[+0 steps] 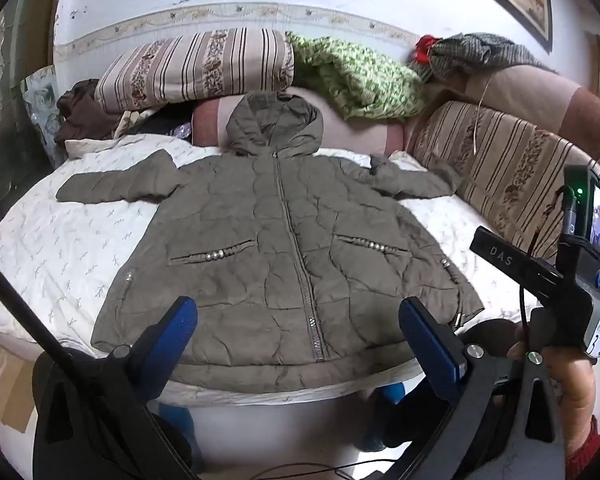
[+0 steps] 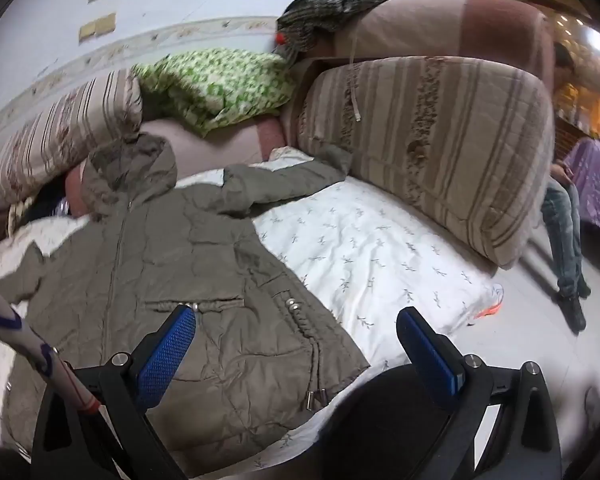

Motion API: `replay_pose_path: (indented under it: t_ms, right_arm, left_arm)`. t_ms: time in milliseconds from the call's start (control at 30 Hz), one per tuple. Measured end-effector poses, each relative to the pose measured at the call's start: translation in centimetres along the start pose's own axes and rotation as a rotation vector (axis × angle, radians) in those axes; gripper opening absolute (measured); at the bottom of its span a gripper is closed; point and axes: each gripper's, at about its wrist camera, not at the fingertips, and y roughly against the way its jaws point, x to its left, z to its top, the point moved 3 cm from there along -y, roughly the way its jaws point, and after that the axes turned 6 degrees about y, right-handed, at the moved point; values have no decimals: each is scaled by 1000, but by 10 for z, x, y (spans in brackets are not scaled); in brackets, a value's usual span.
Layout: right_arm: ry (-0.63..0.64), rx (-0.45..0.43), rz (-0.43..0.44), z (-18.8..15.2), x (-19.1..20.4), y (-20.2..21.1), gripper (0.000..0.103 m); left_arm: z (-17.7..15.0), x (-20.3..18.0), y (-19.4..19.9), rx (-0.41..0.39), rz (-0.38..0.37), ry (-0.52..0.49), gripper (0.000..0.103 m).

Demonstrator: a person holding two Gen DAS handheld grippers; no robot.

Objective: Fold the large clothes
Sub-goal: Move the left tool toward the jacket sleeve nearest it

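An olive-grey hooded padded jacket (image 1: 276, 248) lies flat, front up and zipped, on a white patterned sheet (image 1: 60, 248), sleeves spread to both sides and hood toward the wall. My left gripper (image 1: 298, 320) is open and empty, hovering above the jacket's hem near the bed's front edge. The right gripper's body (image 1: 540, 276) shows at the right of the left wrist view, in a hand. In the right wrist view the jacket (image 2: 172, 280) lies left of centre. My right gripper (image 2: 296, 328) is open and empty above the jacket's right hem corner.
Striped cushions (image 1: 196, 68) and a green blanket (image 1: 356, 76) are piled behind the hood. A long striped cushion (image 2: 428, 148) borders the bed's right side. A seated person (image 2: 564, 208) is on the far right. A cardboard box (image 1: 4, 384) stands on the floor at left.
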Motion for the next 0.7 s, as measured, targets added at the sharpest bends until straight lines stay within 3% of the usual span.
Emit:
replay_pose_path:
  t_ms: [100,333,533,633,700]
  right_arm:
    - [-51,-28,4,4,-9,9,102]
    - [18,-71,17,6,4,31,102]
    - [43,-138,32,11,8,56,102]
    - [79,-168,70,20,15,64,102]
    - [127,-199,102,30,22,69,102]
  left_arm:
    - [2,4,7,-3,-33,15,101]
    - [5,3,39,-88,-65,8,101]
    - [23,23,65,-170,53,58,101]
    - [36,40,84,-244,162,69,101]
    - [47,53,98,-301,281,57,101]
